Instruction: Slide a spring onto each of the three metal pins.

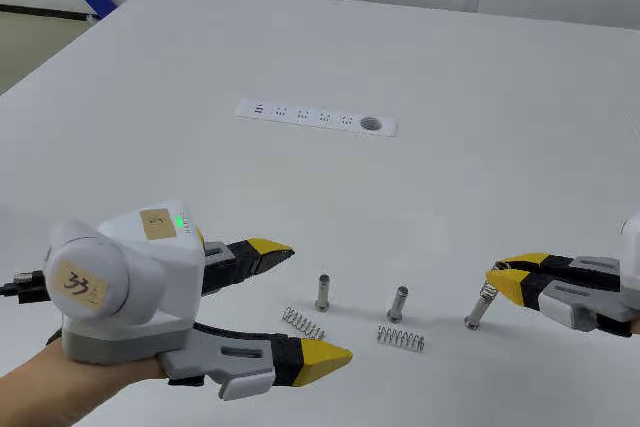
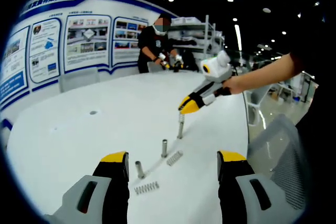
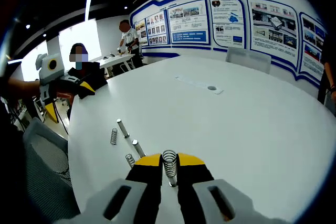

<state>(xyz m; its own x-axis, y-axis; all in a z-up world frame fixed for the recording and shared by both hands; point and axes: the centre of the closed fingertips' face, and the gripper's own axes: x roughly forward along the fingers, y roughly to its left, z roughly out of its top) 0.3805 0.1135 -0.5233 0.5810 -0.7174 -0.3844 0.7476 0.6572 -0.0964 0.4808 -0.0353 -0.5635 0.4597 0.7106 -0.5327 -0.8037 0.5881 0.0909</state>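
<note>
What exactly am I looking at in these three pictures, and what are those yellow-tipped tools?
No robot here: a person holds a two-jaw gripper in each hand. One picture comes from a headset camera; the two round ones from cameras riding on the grippers. On the white table stand a left pin, a middle pin and a right pin, with a loose spring and a second loose spring lying beside them. The left gripper has its jaws open, empty. The right gripper is shut on a third spring over the right pin.
</note>
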